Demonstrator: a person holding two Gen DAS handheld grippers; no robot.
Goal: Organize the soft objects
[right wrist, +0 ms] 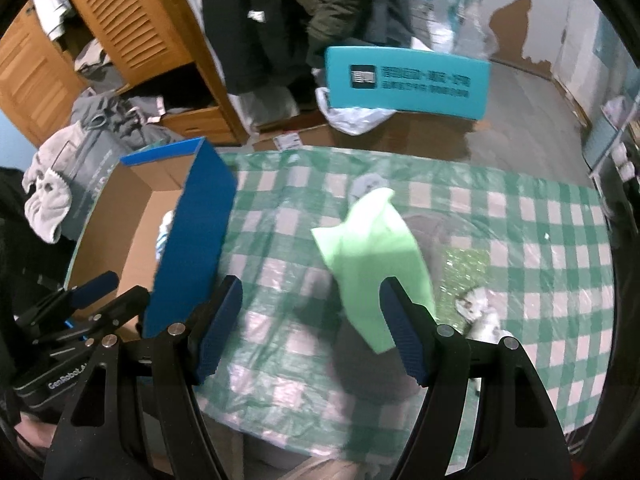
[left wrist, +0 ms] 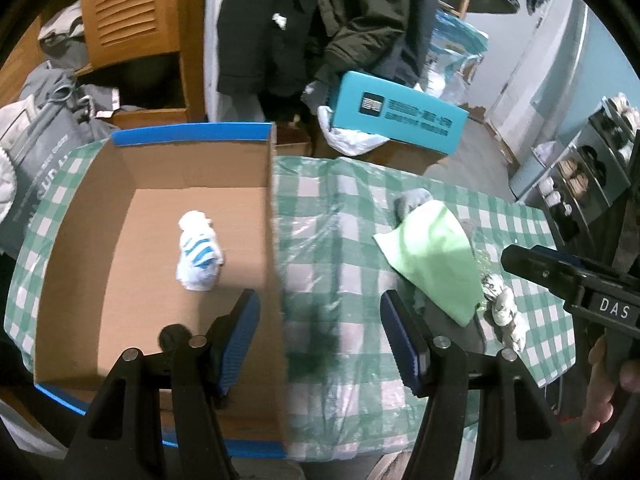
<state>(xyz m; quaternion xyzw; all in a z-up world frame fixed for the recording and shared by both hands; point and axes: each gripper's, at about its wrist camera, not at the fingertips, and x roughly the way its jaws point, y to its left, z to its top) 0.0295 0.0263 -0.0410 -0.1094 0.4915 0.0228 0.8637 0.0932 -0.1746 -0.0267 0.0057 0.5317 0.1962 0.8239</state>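
Observation:
A cardboard box (left wrist: pixel 160 168) with blue rims stands on the left of the checked table; inside lies a white and blue striped sock bundle (left wrist: pixel 199 252). My left gripper (left wrist: pixel 318 316) hangs open over the box's right wall, nothing between its fingers. A light green cloth (left wrist: pixel 434 256) lies to the right on grey fabric, with a pale knotted bundle (left wrist: pixel 504 308) beside it. In the right wrist view, my right gripper (right wrist: pixel 310 314) is open above the tablecloth, the green cloth (right wrist: pixel 376 256) just beyond its right finger. The box (right wrist: pixel 192 236) is to its left.
A teal carton (left wrist: pixel 396 114) sits behind the table on a white bag. Dark coats hang at the back, next to a wooden louvred cabinet (left wrist: pixel 132 12). A grey shelf rack (left wrist: pixel 588 168) stands at the right. The green checked tablecloth (right wrist: pixel 540 248) has a plastic cover.

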